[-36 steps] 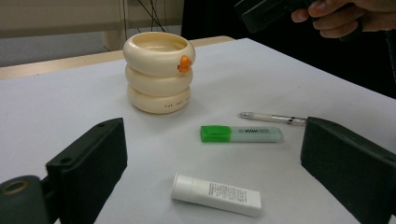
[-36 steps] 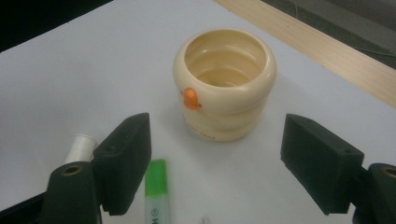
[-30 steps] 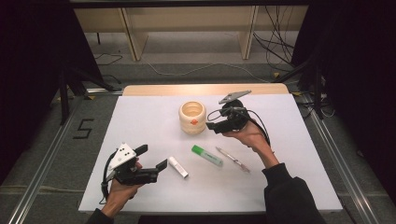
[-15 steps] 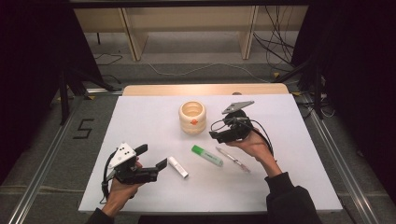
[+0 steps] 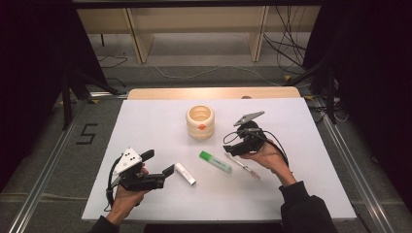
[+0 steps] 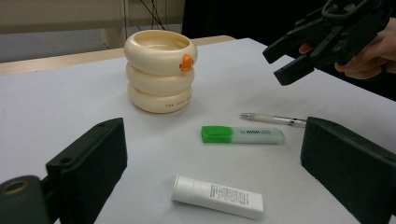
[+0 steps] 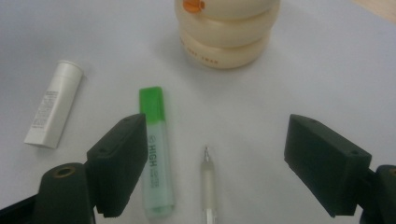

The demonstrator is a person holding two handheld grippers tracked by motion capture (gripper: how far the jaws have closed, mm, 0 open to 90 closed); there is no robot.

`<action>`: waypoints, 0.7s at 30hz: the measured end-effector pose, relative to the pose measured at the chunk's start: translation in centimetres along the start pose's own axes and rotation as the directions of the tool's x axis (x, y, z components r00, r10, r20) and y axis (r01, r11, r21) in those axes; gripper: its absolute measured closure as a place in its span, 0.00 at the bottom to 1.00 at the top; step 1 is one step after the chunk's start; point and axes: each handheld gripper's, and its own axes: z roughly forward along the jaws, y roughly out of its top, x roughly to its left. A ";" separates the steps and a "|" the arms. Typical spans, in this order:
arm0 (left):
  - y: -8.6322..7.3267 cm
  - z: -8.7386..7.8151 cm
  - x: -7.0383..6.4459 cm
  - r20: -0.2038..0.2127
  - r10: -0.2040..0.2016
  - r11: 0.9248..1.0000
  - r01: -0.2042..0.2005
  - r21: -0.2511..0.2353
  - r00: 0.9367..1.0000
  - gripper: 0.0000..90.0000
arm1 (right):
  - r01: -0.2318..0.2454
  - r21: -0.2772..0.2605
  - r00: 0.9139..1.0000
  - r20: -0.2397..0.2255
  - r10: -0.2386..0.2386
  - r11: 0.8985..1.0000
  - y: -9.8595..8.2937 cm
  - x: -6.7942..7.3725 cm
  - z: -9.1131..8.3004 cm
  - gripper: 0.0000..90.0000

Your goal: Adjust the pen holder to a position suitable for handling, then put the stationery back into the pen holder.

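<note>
Right gripper [image 5: 232,147] is hovering wide-jawed over the pen [image 7: 208,186]; left gripper [image 5: 165,172] is gaping beside the white tube [image 5: 184,173].

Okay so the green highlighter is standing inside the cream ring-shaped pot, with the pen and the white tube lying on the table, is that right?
Not quite. The green highlighter lies flat on the table, in front of the cream ring-shaped pot, not inside it; the high view shows this. The pen and the white tube do lie on the table.
</note>
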 end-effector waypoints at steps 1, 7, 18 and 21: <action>0.0 0.0 0.0 0.001 0.000 1.000 0.000 0.000 1.000 0.07 | 0.000 0.000 1.000 0.000 0.000 1.000 0.0 0.0 0.0 0.25; 0.0 0.0 0.0 0.002 0.000 1.000 0.000 0.000 1.000 0.07 | -0.006 0.070 1.000 0.022 0.004 0.998 -1.0 -0.2 0.4 0.25; 0.0 0.0 0.0 0.001 0.002 1.000 -0.002 0.000 1.000 0.07 | 0.003 0.127 1.000 0.025 -0.006 0.992 -2.3 -0.3 1.0 0.30; 0.0 0.0 0.0 0.001 0.002 1.000 -0.002 0.000 1.000 0.07 | -0.001 0.150 1.000 0.023 -0.002 0.989 -2.5 -0.3 1.1 0.33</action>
